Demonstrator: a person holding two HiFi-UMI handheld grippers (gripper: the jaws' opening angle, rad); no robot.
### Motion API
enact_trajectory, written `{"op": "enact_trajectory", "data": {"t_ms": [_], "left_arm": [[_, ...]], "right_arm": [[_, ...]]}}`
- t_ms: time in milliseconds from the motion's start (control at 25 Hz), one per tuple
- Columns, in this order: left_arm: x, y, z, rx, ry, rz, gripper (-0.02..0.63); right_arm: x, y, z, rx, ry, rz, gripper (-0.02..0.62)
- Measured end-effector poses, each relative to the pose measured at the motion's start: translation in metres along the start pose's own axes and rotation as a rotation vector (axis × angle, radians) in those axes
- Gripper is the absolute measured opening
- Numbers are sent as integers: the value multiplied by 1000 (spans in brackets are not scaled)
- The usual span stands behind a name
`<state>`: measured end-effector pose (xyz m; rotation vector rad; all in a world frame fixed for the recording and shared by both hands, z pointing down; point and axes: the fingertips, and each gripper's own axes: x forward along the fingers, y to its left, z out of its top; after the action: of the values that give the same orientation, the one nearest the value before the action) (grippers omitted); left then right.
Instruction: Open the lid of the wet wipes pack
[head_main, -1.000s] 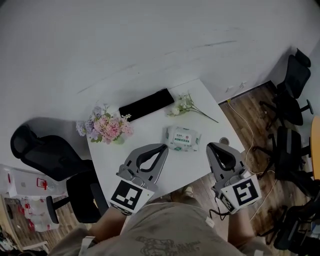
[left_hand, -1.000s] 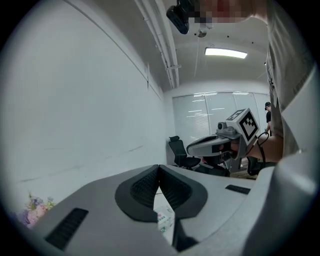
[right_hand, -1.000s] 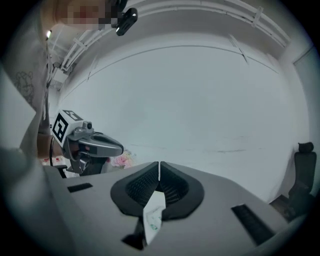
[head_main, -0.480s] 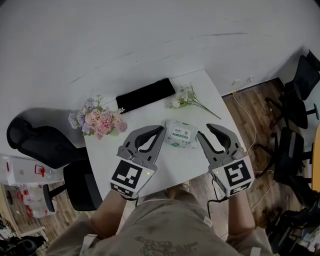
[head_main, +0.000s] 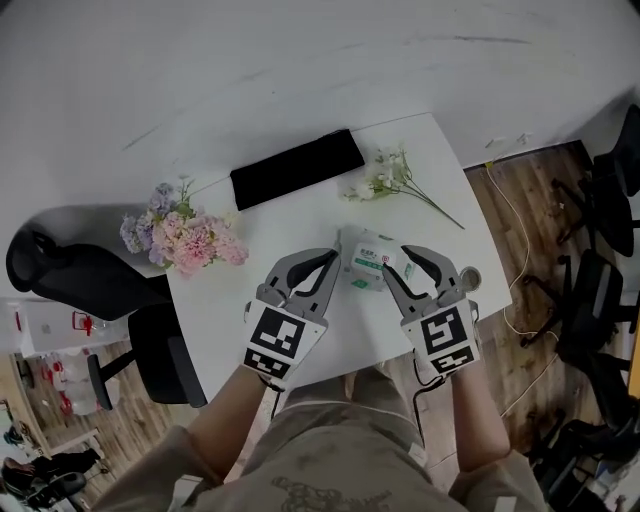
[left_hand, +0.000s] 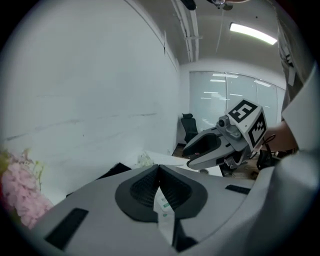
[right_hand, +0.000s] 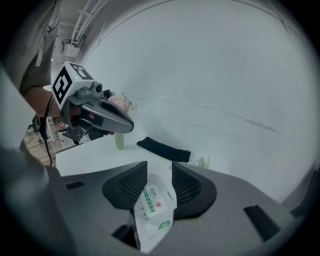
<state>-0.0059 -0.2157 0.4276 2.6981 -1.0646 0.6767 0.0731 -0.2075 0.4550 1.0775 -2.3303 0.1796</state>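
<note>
Right gripper (right_hand: 159, 167) fingers (right_hand: 192, 187) hide parts of the wet wipes pack (right_hand: 152, 205).

White table (head_main: 292, 225) against a pale wall (head_main: 250, 70), wood floor (head_main: 535, 190), black office chairs (head_main: 70, 280) — perhaps a glass partition (left_hand: 235, 90) beyond.

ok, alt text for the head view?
From above: a person's left gripper and right gripper flank a wet wipes pack on a white table; the left is shut, the right's jaws are opening with the pack's edge between them. A pink bouquet, flat black object and flower sprig lie beyond.
</note>
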Motion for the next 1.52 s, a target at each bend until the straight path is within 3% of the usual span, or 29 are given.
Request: {"op": "enact_trajectory", "data": {"t_ms": [440,720,880,1080,1200,1320,1440,1520], "left_arm": [[54,-6,-101,-13,190,-91,17],[76,-9,-152,-40,294,-141,17],[83,-10,-170,-55,329,-157,17],[89,-12,-178,-45,342,-163,17],[90,-12,-182,-45,350,-158,17],[91,-12,-184,-42,364,-151,17],[91,-14,-186,4,381,-157,17],[92,-15,-188,20,391,-160,17]], "right_arm": [[70,31,-87,-12,162,93,186],[94,37,-133,-56,282,70,189],[94,39,-137,-92,260,45,179],[94,44,-135,-263,268,21,172],[95,46,-135,-311,276,31,169],[95,47,-133,-331,272,45,145],[91,51,-126,-322,253,61,78],[87,44,-114,-303,216,32,59]]}}
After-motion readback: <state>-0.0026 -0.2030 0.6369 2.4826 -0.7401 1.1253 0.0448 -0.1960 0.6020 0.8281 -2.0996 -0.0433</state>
